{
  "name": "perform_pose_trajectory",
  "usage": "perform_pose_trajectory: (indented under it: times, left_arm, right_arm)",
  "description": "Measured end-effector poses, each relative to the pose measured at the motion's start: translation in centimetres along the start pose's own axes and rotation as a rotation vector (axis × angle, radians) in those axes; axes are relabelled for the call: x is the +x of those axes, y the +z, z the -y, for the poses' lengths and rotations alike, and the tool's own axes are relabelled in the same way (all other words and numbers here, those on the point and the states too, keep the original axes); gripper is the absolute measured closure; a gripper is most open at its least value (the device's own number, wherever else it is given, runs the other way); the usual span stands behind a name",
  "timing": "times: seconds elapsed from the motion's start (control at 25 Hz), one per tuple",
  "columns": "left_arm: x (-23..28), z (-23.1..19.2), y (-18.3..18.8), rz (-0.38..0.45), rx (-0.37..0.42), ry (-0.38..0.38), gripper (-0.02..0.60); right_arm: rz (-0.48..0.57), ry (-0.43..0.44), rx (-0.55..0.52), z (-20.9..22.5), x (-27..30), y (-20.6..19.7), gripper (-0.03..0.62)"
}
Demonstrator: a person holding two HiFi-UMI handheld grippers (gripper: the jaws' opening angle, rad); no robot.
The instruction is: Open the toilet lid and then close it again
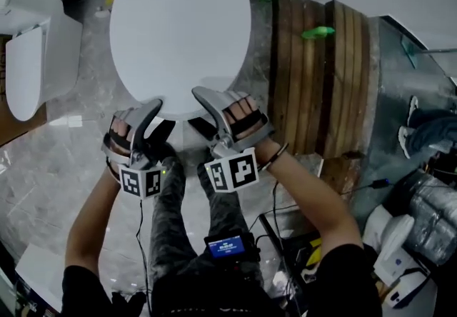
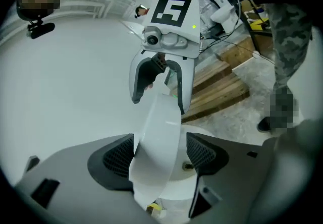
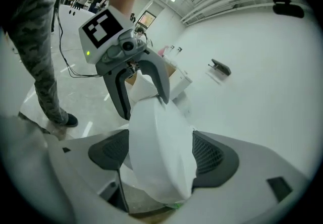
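The white toilet lid (image 1: 178, 30) is tilted up off the bowl, and both grippers stand at its front edge. My left gripper (image 1: 158, 114) straddles that edge. In the left gripper view the lid (image 2: 156, 137) lies against one pad, with a narrow gap to the other, so the left gripper (image 2: 160, 153) is open around it. My right gripper (image 1: 198, 107) also straddles the edge. In the right gripper view the lid (image 3: 161, 147) fills the space between both pads of the right gripper (image 3: 159, 155), whose jaws stand wide. Each gripper view shows the other gripper across the lid.
A second white fixture (image 1: 32, 58) stands at the left on the marble floor. Wooden pallets (image 1: 321, 73) lie just right of the toilet. Cables and equipment (image 1: 400, 237) crowd the lower right. The person's legs (image 1: 171, 223) stand right behind the grippers.
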State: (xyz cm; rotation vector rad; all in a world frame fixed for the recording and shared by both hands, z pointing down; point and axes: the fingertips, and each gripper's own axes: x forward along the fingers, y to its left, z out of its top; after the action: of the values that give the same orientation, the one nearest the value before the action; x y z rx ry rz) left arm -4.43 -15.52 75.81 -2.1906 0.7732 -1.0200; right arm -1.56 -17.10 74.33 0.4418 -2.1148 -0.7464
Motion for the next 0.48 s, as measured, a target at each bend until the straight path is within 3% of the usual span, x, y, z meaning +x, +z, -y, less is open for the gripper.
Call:
perform_pose_trajectory:
  times: [0.12,0.2,0.28,0.44,0.48]
  left_arm:
    - [-0.7,-5.6,1.9,-0.013,-0.029,0.08,0.256]
    - [-0.9,-8.7,3.1,-0.022,-0.024,0.093,0.265]
    - [-1.1,-11.2,4.0,-0.035,-0.029,0.074,0.315]
    - [-1.3,-15.3,5.1,-0.082,-0.091,-0.021,0.314]
    - [-1.3,-16.2,5.3,-0.092,-0.11,-0.043,0.314]
  right_arm:
    - [0.038,-0.034,0.014,4.6,-2.2,2.2,0.212]
    - [0.048,-0.058,0.029,7.6,-3.3,3.1,0.212]
    - [0.047,-0.07,0.051,10.4,-4.0,3.9,0.214]
    - [0.034,-0.016,0.192,13.9,-4.8,4.6,0.224]
    - [0.032,-0.001,0.242,14.6,-5.0,4.7,0.254]
